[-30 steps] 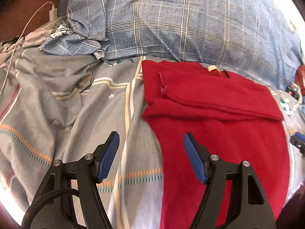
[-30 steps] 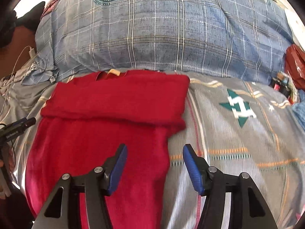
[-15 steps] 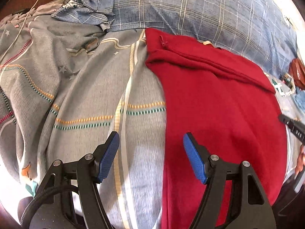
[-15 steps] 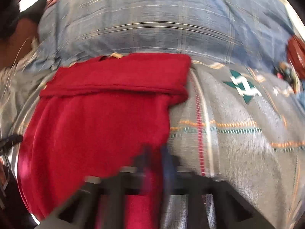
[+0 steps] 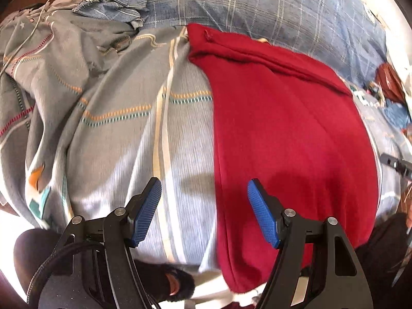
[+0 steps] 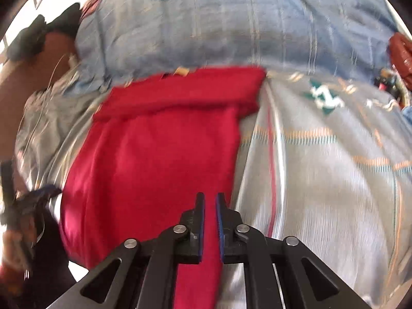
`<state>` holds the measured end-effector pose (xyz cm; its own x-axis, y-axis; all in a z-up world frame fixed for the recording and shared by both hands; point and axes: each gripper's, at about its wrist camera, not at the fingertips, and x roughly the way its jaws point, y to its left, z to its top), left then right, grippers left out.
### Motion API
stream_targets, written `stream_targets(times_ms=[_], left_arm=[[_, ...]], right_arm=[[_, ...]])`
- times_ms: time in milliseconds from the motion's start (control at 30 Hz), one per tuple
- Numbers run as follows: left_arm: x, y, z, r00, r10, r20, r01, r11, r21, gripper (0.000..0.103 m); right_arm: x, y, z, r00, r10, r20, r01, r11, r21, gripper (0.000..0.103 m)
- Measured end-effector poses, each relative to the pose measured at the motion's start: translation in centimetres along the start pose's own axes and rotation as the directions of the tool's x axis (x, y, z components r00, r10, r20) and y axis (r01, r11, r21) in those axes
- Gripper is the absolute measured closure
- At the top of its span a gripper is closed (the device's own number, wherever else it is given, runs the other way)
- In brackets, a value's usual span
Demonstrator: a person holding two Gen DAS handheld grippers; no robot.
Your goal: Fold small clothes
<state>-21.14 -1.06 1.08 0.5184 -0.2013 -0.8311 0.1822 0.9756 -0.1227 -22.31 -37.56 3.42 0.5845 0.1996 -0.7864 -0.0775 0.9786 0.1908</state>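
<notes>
A red garment (image 5: 288, 118) is laid flat on the grey patterned bedcover (image 5: 123, 139), its far end folded over beside a blue plaid pillow (image 5: 257, 7). The left claw (image 5: 204, 212) is held spread above the garment's left edge. The right claw (image 6: 209, 222) is seen almost pressed together over its right edge; whether cloth is pinched cannot be told.

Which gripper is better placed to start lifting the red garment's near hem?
Right: the right gripper is shut on the red garment near its edge. The left gripper hangs open, straddling the other edge.
</notes>
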Motion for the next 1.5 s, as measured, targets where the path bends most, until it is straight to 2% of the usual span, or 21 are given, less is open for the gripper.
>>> stream_targets(times_ms=[33, 100, 133, 300, 467, 567, 700, 800, 900, 1000, 1100, 1267, 1333, 1433, 1500], left_arm=[[0.0, -0.1, -0.4, 1.0, 0.003, -0.005, -0.003, 1.0, 0.007, 0.033], [-0.1, -0.3, -1.2, 1.0, 0.007, -0.019, -0.007, 1.0, 0.019, 0.033], [-0.1, -0.4, -1.6, 1.0, 0.008, -0.023, -0.007, 1.0, 0.024, 0.033], [-0.1, -0.8, -3.0, 0.999, 0.02, -0.045, -0.018, 0.999, 0.047, 0.033], [-0.3, -1.2, -4.2, 0.998, 0.014, -0.062, -0.01, 0.998, 0.054, 0.033], [-0.4, -1.4, -4.8, 0.998, 0.013, -0.065, -0.009, 0.998, 0.056, 0.033], [-0.1, -1.1, -5.4, 0.995, -0.01, -0.097, 0.013, 0.999, 0.033, 0.033], [0.0, -1.1, -5.8, 0.993, -0.04, -0.11, 0.042, 0.999, 0.018, 0.033], [0.1, -1.3, -6.0, 0.993, -0.049, -0.107, 0.052, 0.998, 0.019, 0.033], [0.1, -1.6, -6.2, 0.992, -0.056, -0.109, 0.06, 0.998, 0.032, 0.033], [0.0, -1.4, -6.8, 0.983, -0.112, -0.145, 0.113, 0.994, 0.001, 0.033], [0.3, -1.5, -7.6, 0.978, -0.136, -0.16, 0.135, 0.991, -0.021, 0.034], [0.6, -1.5, -7.8, 0.973, -0.157, -0.169, 0.154, 0.988, -0.032, 0.039], [1.5, -1.9, -8.0, 0.969, -0.165, -0.184, 0.158, 0.986, -0.054, 0.041], [2.0, -1.7, -8.1, 0.963, -0.187, -0.196, 0.175, 0.981, -0.078, 0.051]], right_arm=[[-0.1, 0.2, -1.1, 1.0, 0.002, -0.03, -0.002, 1.0, -0.019, 0.086], [0.0, 0.3, -3.0, 0.997, 0.007, -0.081, -0.009, 1.0, -0.027, 0.058], [0.0, 0.3, -4.0, 0.995, 0.017, -0.1, -0.019, 1.0, -0.019, 0.058], [0.2, -0.2, -7.9, 0.983, 0.061, -0.175, -0.056, 0.998, 0.035, 0.058], [0.4, -0.2, -9.3, 0.968, 0.115, -0.223, -0.102, 0.993, 0.067, 0.058], [0.8, 0.4, -9.8, 0.951, 0.148, -0.271, -0.133, 0.988, 0.073, 0.058], [2.4, 1.1, -10.8, 0.933, 0.147, -0.328, -0.13, 0.989, 0.073, 0.058], [3.0, 1.6, -11.0, 0.926, 0.182, -0.332, -0.162, 0.983, 0.086, 0.058], [2.9, 2.5, -10.8, 0.928, 0.195, -0.317, -0.185, 0.981, 0.059, 0.059], [2.8, 2.4, -10.9, 0.931, 0.187, -0.314, -0.184, 0.982, 0.039, 0.069], [2.7, 2.5, -10.8, 0.931, 0.186, -0.313, -0.184, 0.982, 0.036, 0.078], [1.5, 2.8, -10.4, 0.929, 0.203, -0.311, -0.216, 0.976, -0.008, 0.08], [1.5, 3.0, -10.3, 0.926, 0.212, -0.312, -0.226, 0.974, -0.01, 0.08], [2.2, 3.1, -10.3, 0.921, 0.209, -0.329, -0.225, 0.974, -0.01, 0.08], [2.8, 3.1, -10.3, 0.919, 0.22, -0.328, -0.229, 0.973, 0.011, 0.08]])
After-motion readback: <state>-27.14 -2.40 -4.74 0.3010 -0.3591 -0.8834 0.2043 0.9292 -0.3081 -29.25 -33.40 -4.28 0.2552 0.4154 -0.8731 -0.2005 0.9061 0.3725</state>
